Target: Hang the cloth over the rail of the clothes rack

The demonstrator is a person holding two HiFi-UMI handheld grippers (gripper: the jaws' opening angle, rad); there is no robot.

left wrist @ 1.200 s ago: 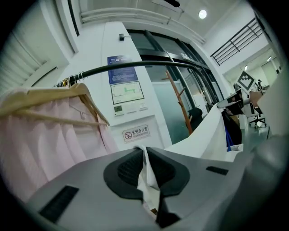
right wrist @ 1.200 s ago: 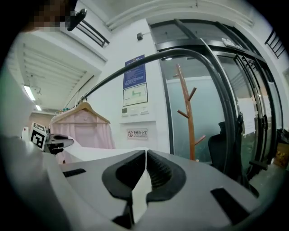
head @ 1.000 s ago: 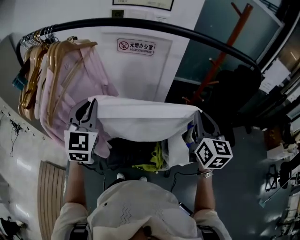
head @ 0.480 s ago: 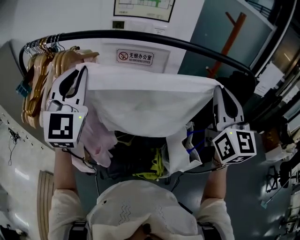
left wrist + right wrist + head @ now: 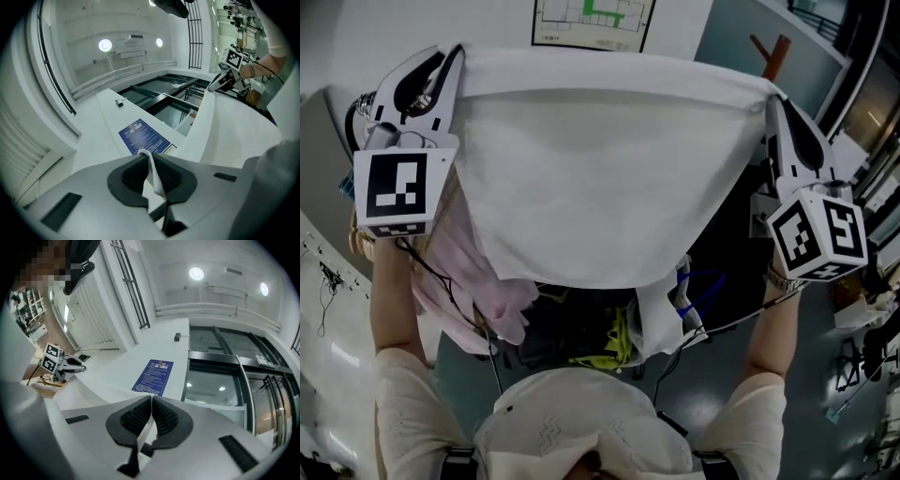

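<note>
A white cloth [image 5: 600, 178] is stretched wide between my two grippers and held high, its lower edge sagging. My left gripper [image 5: 455, 52] is shut on its top left corner; a fold of cloth [image 5: 152, 173] shows pinched between the dark pads. My right gripper [image 5: 772, 98] is shut on the top right corner, with cloth [image 5: 144, 430] caught between its pads. In each gripper view the other gripper shows across the sheet, the right one [image 5: 229, 70] and the left one [image 5: 56, 363]. The rack's black rail is hidden behind the raised cloth.
Pink garments [image 5: 464, 272] hang at the left, below the left gripper. An orange coat stand [image 5: 769, 52] rises at the back right. Dark bags and a yellow-green item [image 5: 609, 337] lie under the cloth. A framed notice [image 5: 591, 19] is on the wall.
Both grippers have risen together with the cloth, from below the black rail to in front of it, so the cloth now covers the rail. The cloth has spread wider.
</note>
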